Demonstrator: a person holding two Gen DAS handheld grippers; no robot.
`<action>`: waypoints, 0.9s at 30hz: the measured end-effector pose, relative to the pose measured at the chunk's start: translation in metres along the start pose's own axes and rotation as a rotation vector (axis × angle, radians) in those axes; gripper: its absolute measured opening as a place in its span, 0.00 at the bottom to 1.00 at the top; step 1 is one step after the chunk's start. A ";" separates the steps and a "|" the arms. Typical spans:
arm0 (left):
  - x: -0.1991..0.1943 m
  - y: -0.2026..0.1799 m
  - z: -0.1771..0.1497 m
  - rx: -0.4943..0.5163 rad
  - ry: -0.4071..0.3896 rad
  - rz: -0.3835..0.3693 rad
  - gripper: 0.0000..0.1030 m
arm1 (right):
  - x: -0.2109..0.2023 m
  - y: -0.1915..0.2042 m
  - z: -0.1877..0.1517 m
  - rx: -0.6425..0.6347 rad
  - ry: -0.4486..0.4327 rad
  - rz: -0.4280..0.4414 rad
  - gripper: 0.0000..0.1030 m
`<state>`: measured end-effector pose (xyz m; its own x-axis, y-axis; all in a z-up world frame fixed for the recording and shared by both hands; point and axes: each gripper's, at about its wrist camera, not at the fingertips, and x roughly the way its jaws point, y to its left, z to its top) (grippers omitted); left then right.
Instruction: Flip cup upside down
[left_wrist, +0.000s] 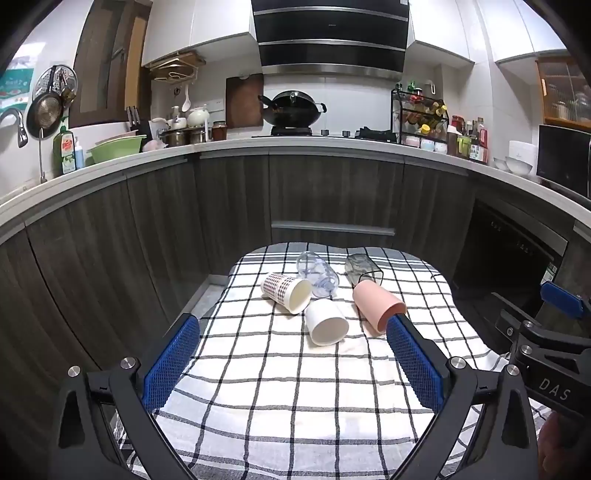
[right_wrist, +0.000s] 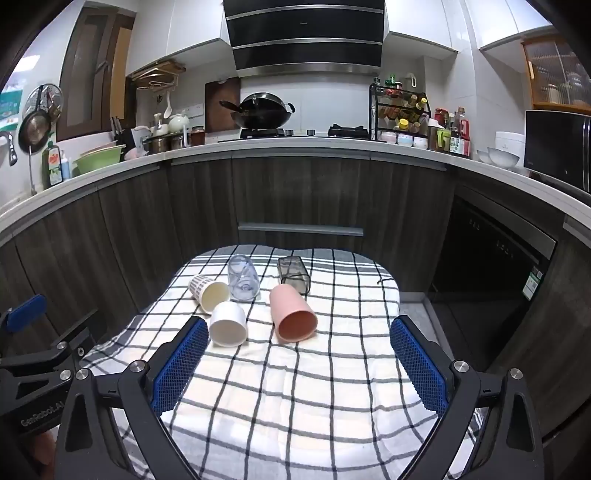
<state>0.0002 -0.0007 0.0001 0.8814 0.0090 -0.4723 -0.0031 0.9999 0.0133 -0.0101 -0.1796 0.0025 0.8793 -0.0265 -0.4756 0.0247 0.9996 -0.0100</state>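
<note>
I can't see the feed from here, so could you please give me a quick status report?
Left gripper and right gripper open, holding nothing. Five cups on their sides on checked cloth; pink cup, white cup nearest. Approach unobstructed.

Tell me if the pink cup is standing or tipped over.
Tipped over. The pink cup lies on its side on the checked cloth, its open mouth facing the camera.
</note>
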 end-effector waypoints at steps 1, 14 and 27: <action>0.001 -0.001 0.000 0.000 0.003 0.000 1.00 | 0.000 0.000 0.000 -0.001 -0.002 0.001 0.96; -0.002 0.003 0.000 -0.025 0.008 -0.023 1.00 | 0.000 -0.004 -0.003 0.010 0.001 0.004 0.96; -0.003 0.006 0.003 -0.025 0.008 -0.014 1.00 | 0.001 -0.002 -0.001 0.011 0.005 0.002 0.96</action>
<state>-0.0015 0.0054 0.0042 0.8778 -0.0052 -0.4789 -0.0026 0.9999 -0.0156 -0.0094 -0.1818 0.0014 0.8769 -0.0242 -0.4801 0.0278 0.9996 0.0004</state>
